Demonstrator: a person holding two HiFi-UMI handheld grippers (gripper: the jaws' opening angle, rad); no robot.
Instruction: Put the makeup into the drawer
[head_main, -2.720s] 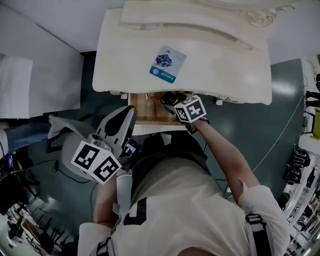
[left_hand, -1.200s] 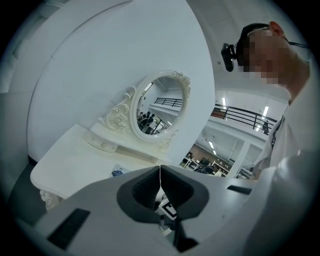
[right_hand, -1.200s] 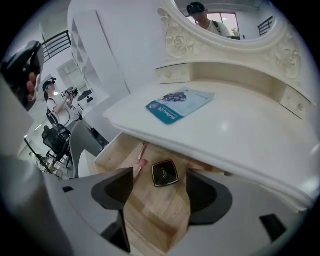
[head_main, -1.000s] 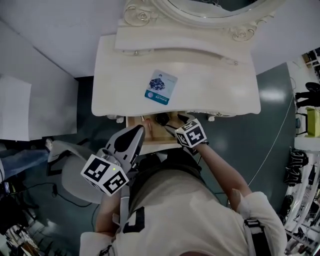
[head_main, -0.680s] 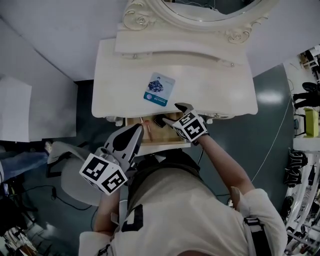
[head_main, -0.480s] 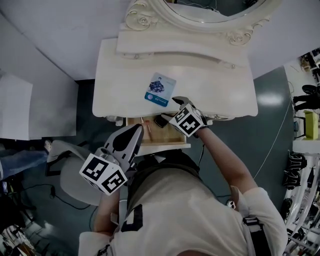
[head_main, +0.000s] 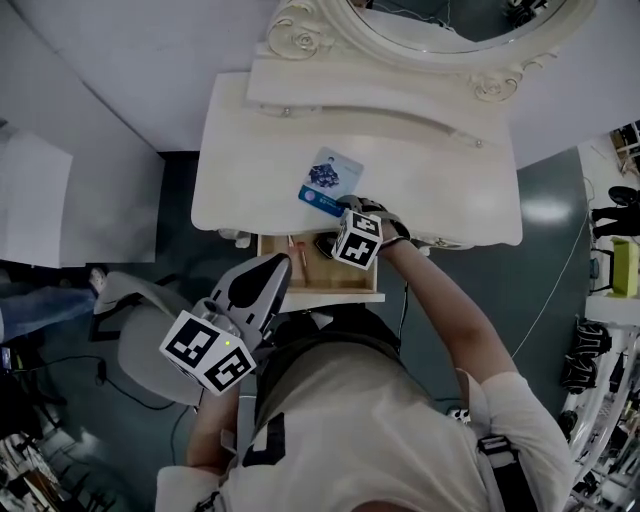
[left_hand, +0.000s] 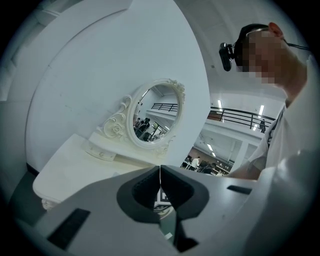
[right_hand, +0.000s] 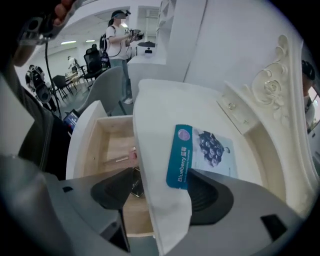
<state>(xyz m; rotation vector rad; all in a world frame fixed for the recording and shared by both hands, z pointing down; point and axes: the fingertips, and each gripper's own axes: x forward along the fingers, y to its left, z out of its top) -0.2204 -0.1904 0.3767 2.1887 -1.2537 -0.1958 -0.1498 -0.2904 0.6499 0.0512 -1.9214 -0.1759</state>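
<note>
Sachet (right_hand: 202, 152) of blueberry mask looks light, floppy, slick; best pinched at its near edge. Jaws of right gripper (right_hand: 165, 197) spread beside it; left gripper (left_hand: 160, 187) jaws pressed together.

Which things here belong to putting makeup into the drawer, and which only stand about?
Job: Blueberry packet on the tabletop; open drawer; pink-tipped stick and dark case inside it; right gripper, jaws apart.
Idle: mirror; grey chair; left gripper, jaws together.

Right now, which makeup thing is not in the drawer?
The blue Blueberry packet: it lies on the tabletop, while the pink-tipped stick and dark case lie inside the drawer.
</note>
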